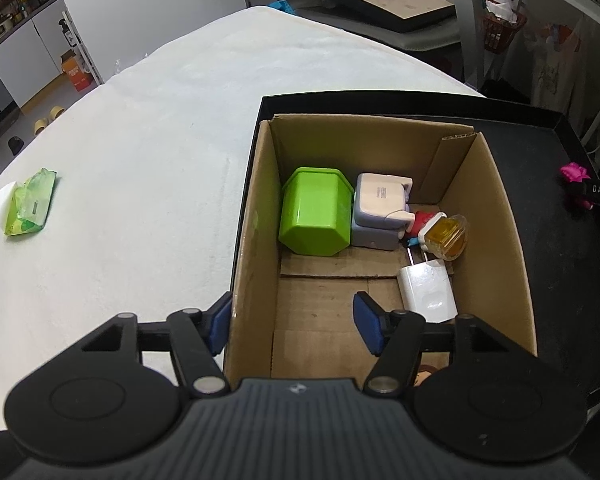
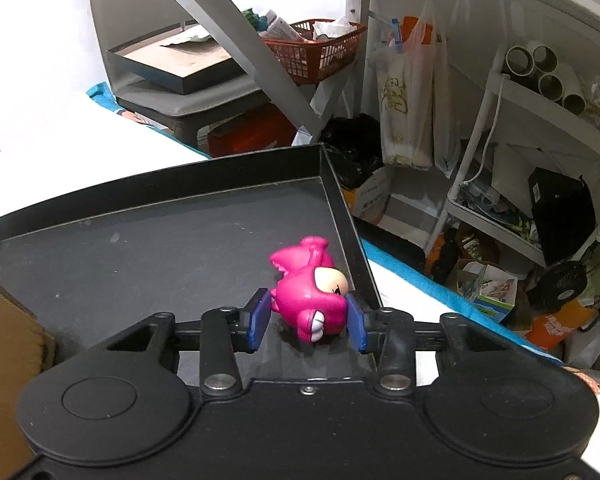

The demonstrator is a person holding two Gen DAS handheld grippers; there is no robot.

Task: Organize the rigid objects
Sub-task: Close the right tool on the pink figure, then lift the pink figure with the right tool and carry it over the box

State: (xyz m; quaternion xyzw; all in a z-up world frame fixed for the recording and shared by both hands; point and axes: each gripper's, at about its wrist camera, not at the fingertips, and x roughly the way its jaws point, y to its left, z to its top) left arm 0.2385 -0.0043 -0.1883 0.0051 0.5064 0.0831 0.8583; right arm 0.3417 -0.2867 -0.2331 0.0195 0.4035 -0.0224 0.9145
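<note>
Your left gripper (image 1: 294,322): fingers spread wide and empty, straddling the near left wall of the cardboard box (image 1: 256,240). Your right gripper (image 2: 308,320): fingers on either side of the pink toy figure (image 2: 310,292), seemingly touching it, the toy lying on the black tray (image 2: 140,240) by its right wall. Box contents, near to far: white charger (image 1: 428,290), amber bottle (image 1: 446,236), small red item (image 1: 418,222) (partly hidden), two stacked pale cases (image 1: 380,210), green container (image 1: 316,212). Box sits in the tray on your white table (image 1: 140,160). Green packet (image 1: 30,202) lies far left.
</note>
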